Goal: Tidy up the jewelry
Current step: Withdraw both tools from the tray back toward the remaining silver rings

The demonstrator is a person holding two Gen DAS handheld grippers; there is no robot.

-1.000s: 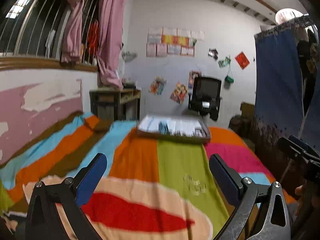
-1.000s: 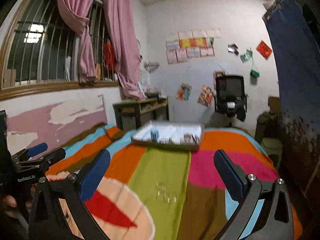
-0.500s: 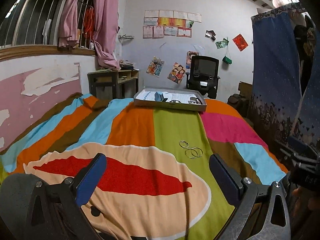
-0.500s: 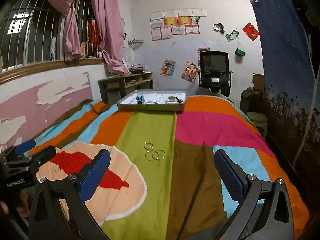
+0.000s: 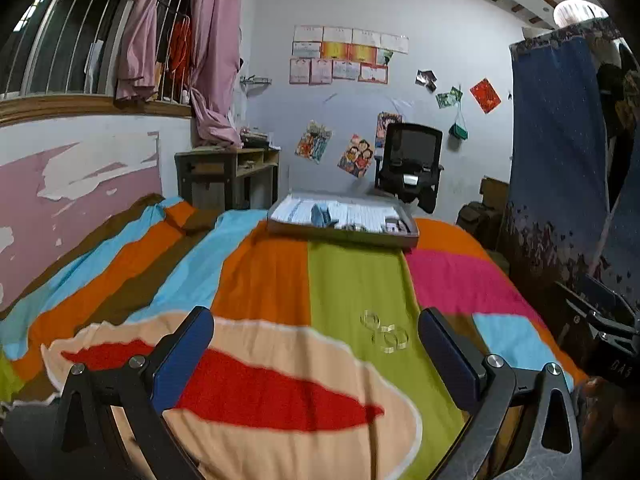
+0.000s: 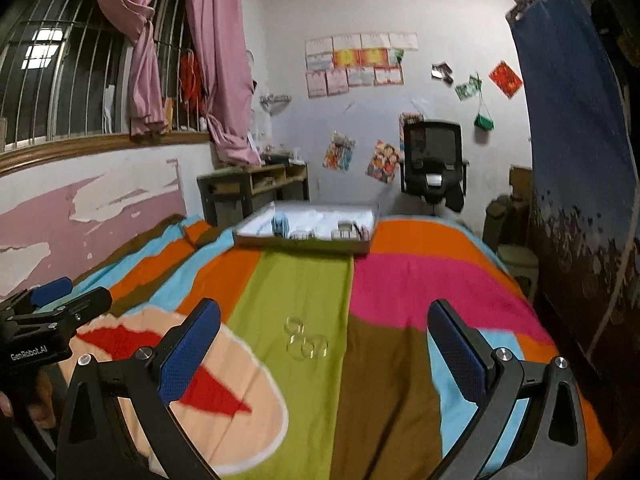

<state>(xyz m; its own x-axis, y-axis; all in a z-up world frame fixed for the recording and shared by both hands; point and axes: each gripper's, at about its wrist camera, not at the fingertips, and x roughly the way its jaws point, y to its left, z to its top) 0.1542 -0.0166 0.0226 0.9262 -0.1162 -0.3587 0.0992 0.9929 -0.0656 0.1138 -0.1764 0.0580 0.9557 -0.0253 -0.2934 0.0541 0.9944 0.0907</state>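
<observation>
The room was dimly and evenly lit from overhead, with a bright ceiling lamp (image 5: 576,10) flaring at the upper right of the left wrist view. The barred window (image 6: 44,92) was dark except for one lit pane. Both views were motion-blurred, smearing the bedspread (image 5: 352,280) and the rings (image 6: 306,340). Fisheye distortion bent walls at the edges, and the corners fell to black.

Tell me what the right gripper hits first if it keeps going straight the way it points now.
Probably the bedspread itself: the open right gripper points along the bed, and the clear bangles lie on the green stripe between its fingers. Farther on sits the jewelry tray. Depth is uncertain.
</observation>
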